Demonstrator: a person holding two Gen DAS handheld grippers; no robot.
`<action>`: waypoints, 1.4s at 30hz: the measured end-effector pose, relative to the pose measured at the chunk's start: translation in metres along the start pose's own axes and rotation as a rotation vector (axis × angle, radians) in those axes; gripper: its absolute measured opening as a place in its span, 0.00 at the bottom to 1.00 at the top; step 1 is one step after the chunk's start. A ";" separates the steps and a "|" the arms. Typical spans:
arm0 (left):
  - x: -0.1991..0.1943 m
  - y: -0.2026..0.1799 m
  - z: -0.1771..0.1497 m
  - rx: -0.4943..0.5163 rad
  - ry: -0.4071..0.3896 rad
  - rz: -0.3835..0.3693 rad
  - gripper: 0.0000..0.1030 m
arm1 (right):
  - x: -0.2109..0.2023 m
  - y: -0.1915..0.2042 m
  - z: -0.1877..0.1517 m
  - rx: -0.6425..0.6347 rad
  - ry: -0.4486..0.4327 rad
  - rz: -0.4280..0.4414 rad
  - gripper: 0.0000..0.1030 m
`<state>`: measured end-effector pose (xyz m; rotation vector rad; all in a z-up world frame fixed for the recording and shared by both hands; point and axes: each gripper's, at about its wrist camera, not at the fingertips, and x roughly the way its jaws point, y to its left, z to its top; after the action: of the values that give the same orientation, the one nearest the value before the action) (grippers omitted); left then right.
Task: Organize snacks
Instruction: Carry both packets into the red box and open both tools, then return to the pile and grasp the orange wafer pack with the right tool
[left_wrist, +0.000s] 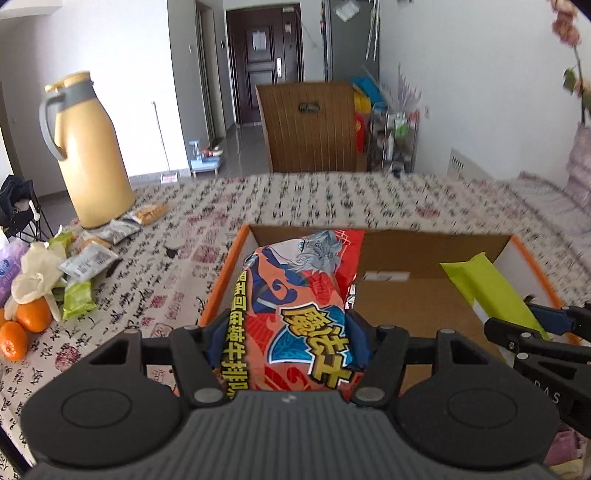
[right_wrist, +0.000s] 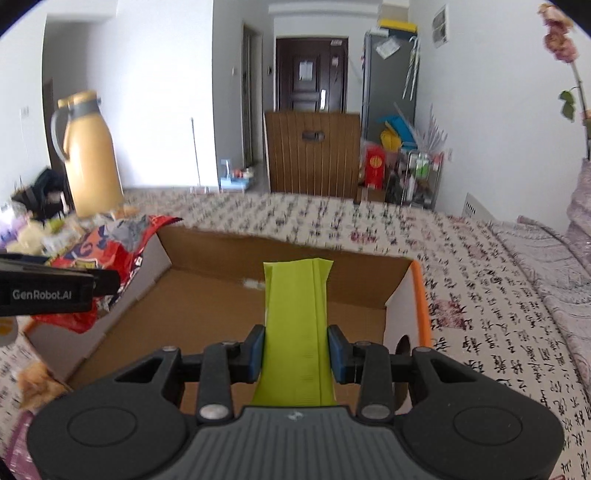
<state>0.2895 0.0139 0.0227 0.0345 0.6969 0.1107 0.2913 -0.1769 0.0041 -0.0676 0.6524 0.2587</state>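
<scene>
1. Left gripper (left_wrist: 290, 334) clamped on a red-orange snack bag (left_wrist: 295, 295), held over the left end of the cardboard box (left_wrist: 417, 295).
2. Right gripper (right_wrist: 296, 352) clamped on a lime-green snack packet (right_wrist: 297, 325), over the box's middle.
3. Box has an orange rim and sits on a calligraphy-print tablecloth (left_wrist: 332, 199).
4. More snack packets (left_wrist: 85, 258) and tangerines (left_wrist: 22, 325) lie left, near the yellow thermos jug (left_wrist: 88, 155).

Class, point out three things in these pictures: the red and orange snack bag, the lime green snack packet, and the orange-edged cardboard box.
Red and orange snack bag (left_wrist: 295, 295), left wrist view, printed front.
Lime green snack packet (right_wrist: 297, 325), right wrist view, middle of wrapper.
Orange-edged cardboard box (right_wrist: 421, 295), right wrist view, right rim.
</scene>
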 end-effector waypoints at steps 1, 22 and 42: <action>0.006 0.000 -0.001 -0.001 0.016 0.002 0.62 | 0.007 0.000 -0.001 -0.009 0.018 -0.003 0.33; -0.010 0.011 -0.010 -0.011 -0.031 0.013 1.00 | -0.004 -0.010 -0.013 0.033 0.028 0.049 0.99; -0.104 0.026 -0.048 -0.039 -0.173 0.020 1.00 | -0.105 -0.019 -0.047 0.067 -0.103 0.004 1.00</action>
<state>0.1778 0.0275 0.0541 0.0135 0.5220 0.1383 0.1883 -0.2250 0.0304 0.0114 0.5585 0.2419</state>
